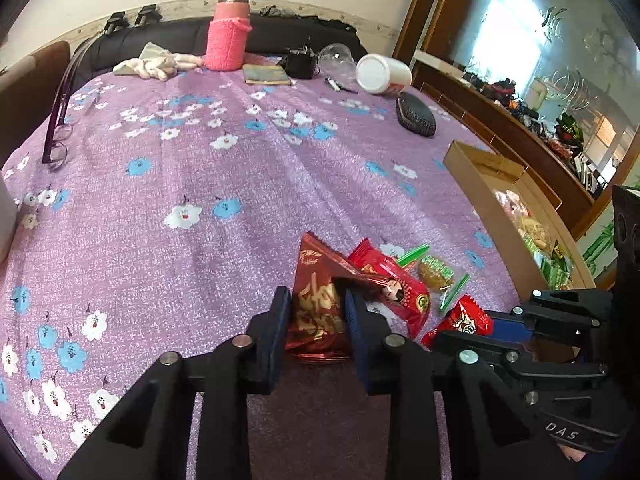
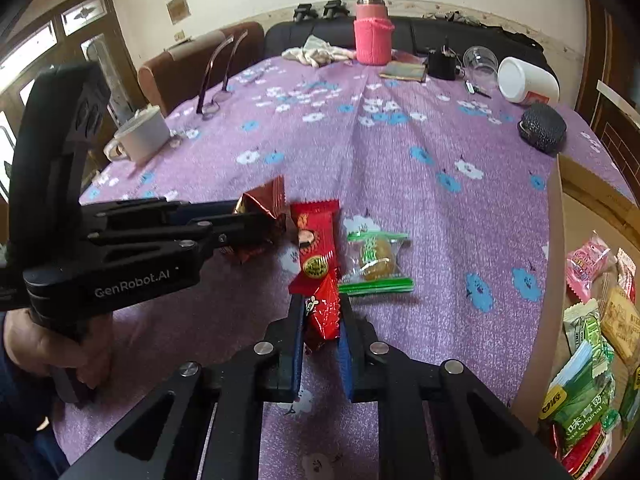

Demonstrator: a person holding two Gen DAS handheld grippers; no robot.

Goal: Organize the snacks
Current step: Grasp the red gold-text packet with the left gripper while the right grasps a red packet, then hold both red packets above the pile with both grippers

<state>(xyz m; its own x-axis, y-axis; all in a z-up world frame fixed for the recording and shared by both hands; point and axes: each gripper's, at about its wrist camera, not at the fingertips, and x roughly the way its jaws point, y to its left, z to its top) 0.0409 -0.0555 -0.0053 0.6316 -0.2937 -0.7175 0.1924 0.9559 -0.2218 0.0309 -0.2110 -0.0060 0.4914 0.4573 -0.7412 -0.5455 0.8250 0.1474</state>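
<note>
My left gripper [image 1: 316, 304] is shut on a dark red foil snack bag [image 1: 316, 312]; it also shows in the right wrist view [image 2: 260, 210] at the left gripper's tips [image 2: 272, 224]. My right gripper [image 2: 320, 316] is shut on a small red snack packet [image 2: 322, 316], seen in the left wrist view [image 1: 464, 320] too. A long red packet [image 2: 314, 248] and a clear green-edged pastry packet [image 2: 376, 260] lie on the purple cloth between the grippers. A cardboard box [image 1: 476, 192] holding several snacks [image 2: 588, 360] stands at the right.
A white mug [image 2: 140, 136], glasses [image 2: 216, 80], a pink flask [image 2: 372, 36], a white jar [image 2: 524, 80], a clear cup [image 2: 480, 62], a black case [image 2: 542, 126] and a cloth [image 2: 316, 54] sit on the flowered tablecloth [image 1: 200, 160]. A dark sofa is behind.
</note>
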